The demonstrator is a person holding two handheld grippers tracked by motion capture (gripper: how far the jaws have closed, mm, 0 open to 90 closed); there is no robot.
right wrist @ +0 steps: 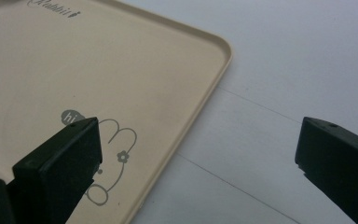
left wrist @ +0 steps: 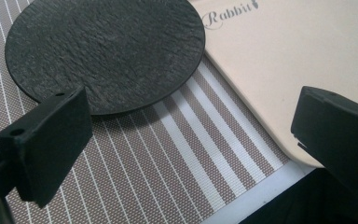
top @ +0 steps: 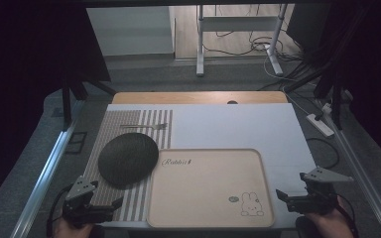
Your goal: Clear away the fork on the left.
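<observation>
- Left of the tray [top: 206,186], on the striped mat [top: 129,131]: dark round plate [top: 128,159], rim just overlapping or touching the tray's left edge – can't tell which.
- Nearest the plate: left gripper [top: 95,204], below the plate's near rim, apart from it, jaws spread wide, nothing between.
- Same from the left gripper view: plate [left wrist: 107,51] ahead of the jaws, mat [left wrist: 168,154] under them, tray corner [left wrist: 279,60] off to the side.
- Right of the tray's near right corner: right gripper [top: 305,198], jaws spread, empty, over white table cover [top: 238,126].
- Right gripper view: tray [right wrist: 98,70] with rabbit print beside one jaw, bare white cover [right wrist: 270,60] between the jaws.
- Beyond the plate, far from the tray: fork [top: 146,127] flat on the mat.
- Handling guess for the plate: stiff, rough slate-like face, probably fairly heavy for its size, likely brittle – chips if knocked on the tray rim.
- Lies low and flat, so no side wall to pinch; best hold looks like the near rim, one jaw above, one slid under.
- Rough surface should give decent grip; weight hanging from one edge may make it droop, so bite in deep.
- Mat may drag along if the lower jaw catches it.
</observation>
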